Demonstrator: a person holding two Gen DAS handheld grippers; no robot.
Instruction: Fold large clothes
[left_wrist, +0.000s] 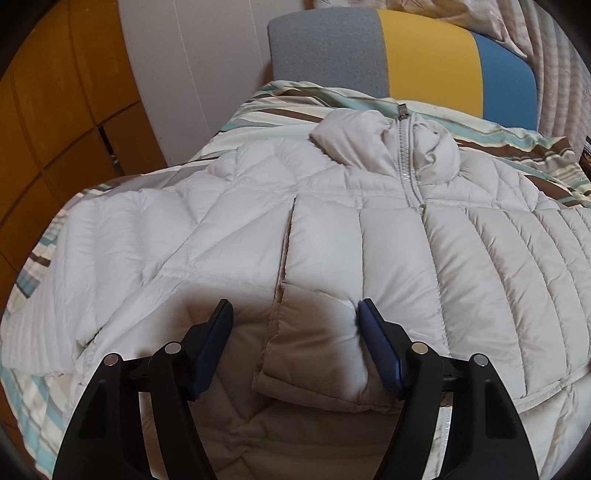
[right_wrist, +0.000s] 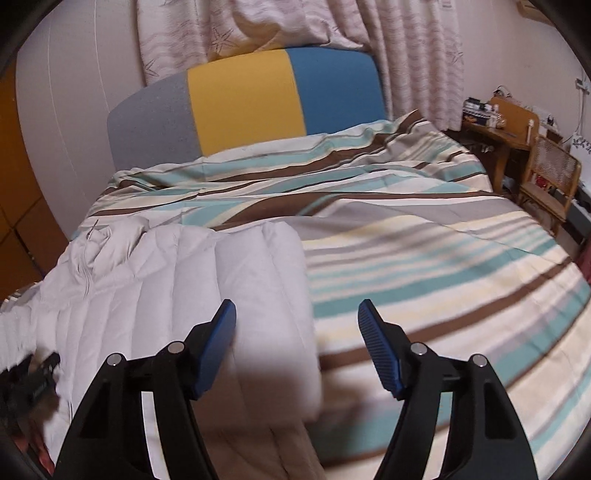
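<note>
Low in the left wrist frame, the left gripper (left_wrist: 295, 314) is seen part-open, empty, astride the jacket (left_wrist: 332, 236) sleeve cuff (left_wrist: 314, 354); collar lies upward; right gripper (right_wrist: 297, 314) part-open, empty, at the jacket's right edge

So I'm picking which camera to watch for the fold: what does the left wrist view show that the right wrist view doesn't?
Only the left wrist view: the jacket's zipper and collar, a folded-over flap between the open left gripper, and the wooden wardrobe.

Only the right wrist view: the bare stretch of bedspread, a wooden desk and chair, and the open right gripper.

Both: the pale puffer jacket, the striped bedspread, the headboard and the curtain.
</note>
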